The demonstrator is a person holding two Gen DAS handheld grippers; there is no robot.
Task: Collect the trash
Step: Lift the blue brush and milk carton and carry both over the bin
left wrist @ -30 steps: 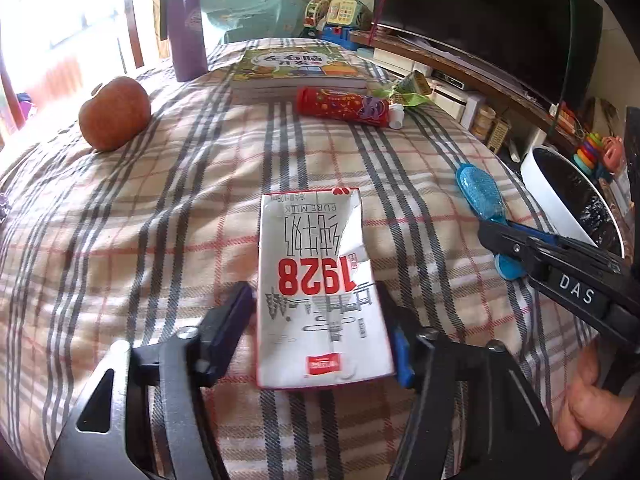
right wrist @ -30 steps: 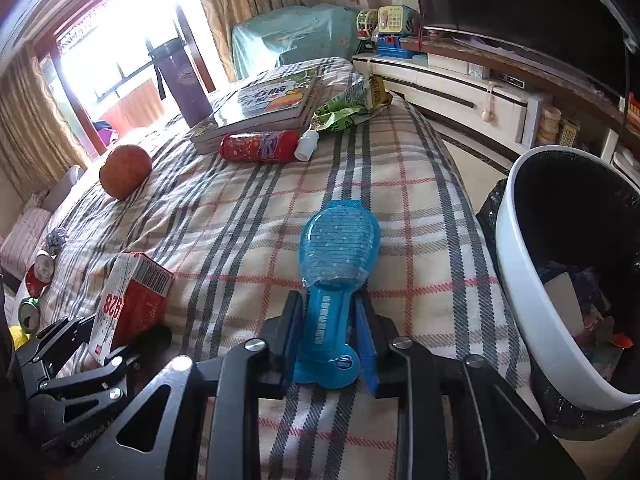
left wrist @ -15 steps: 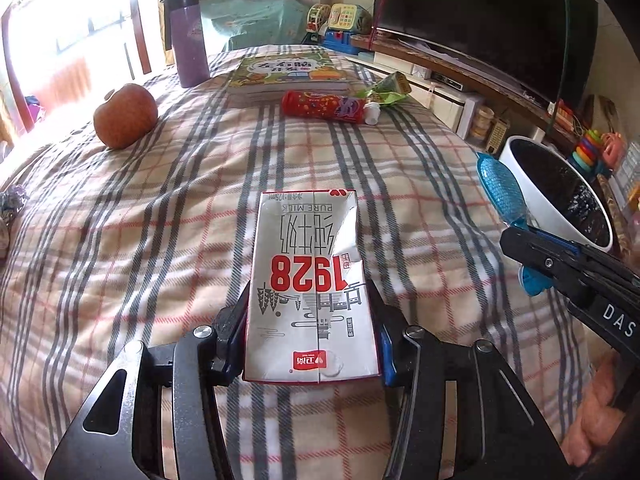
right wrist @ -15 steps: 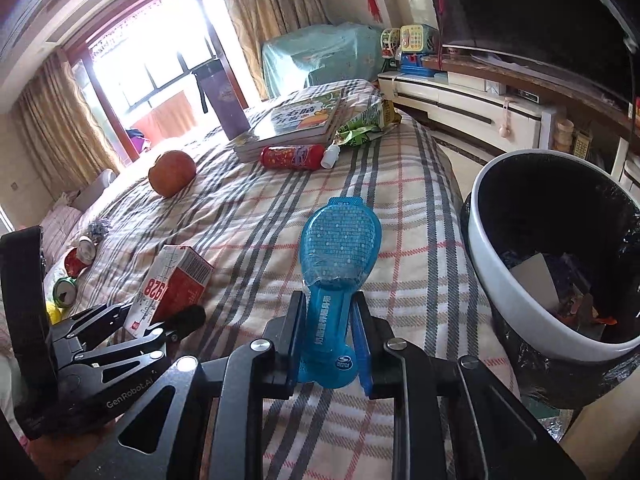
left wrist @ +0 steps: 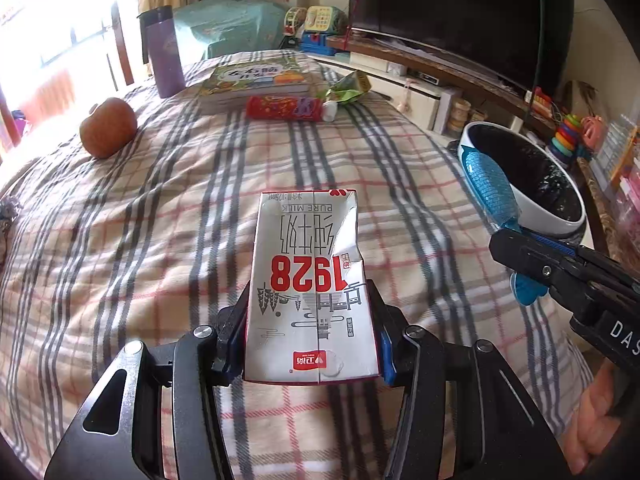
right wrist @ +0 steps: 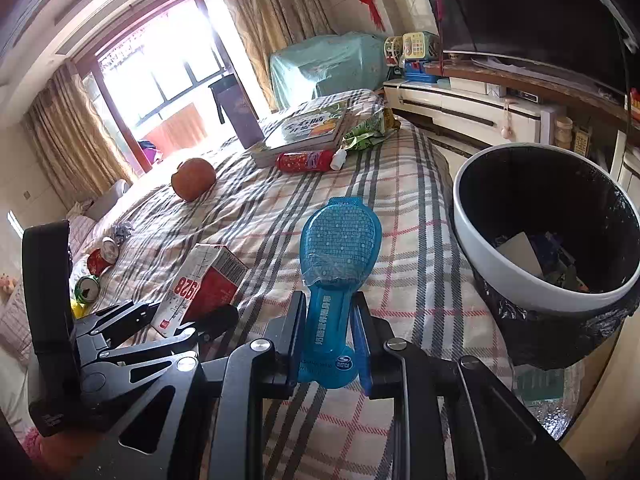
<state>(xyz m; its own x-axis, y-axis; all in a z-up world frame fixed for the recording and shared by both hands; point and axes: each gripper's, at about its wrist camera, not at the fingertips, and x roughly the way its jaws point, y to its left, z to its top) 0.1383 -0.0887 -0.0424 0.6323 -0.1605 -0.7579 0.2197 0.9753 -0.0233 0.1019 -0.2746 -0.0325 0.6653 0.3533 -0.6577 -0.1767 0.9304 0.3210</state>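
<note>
My left gripper (left wrist: pixel 308 336) is shut on a white and red "1928" milk carton (left wrist: pixel 310 280) and holds it above the plaid bed cover (left wrist: pixel 160 220). The carton also shows in the right wrist view (right wrist: pixel 200 288). My right gripper (right wrist: pixel 328 344) is shut on a flat blue plastic package (right wrist: pixel 340 252), which also shows in the left wrist view (left wrist: pixel 492 188). The white trash bin with a black liner (right wrist: pixel 532 280) stands beside the bed on the right, with scraps inside. It also shows in the left wrist view (left wrist: pixel 536 216).
On the bed lie a red tube (left wrist: pixel 284 108), a green wrapper (left wrist: pixel 344 92), books (left wrist: pixel 256 80), a purple flask (left wrist: pixel 164 56) and an apple (left wrist: pixel 108 128). Cans (right wrist: pixel 98 260) lie at the bed's left edge. A TV shelf (right wrist: pixel 500 100) runs along the right.
Both grippers have risen with their loads. The left jaws closed on the milk carton and lifted it. The blue package has moved up and nearer the bin.
</note>
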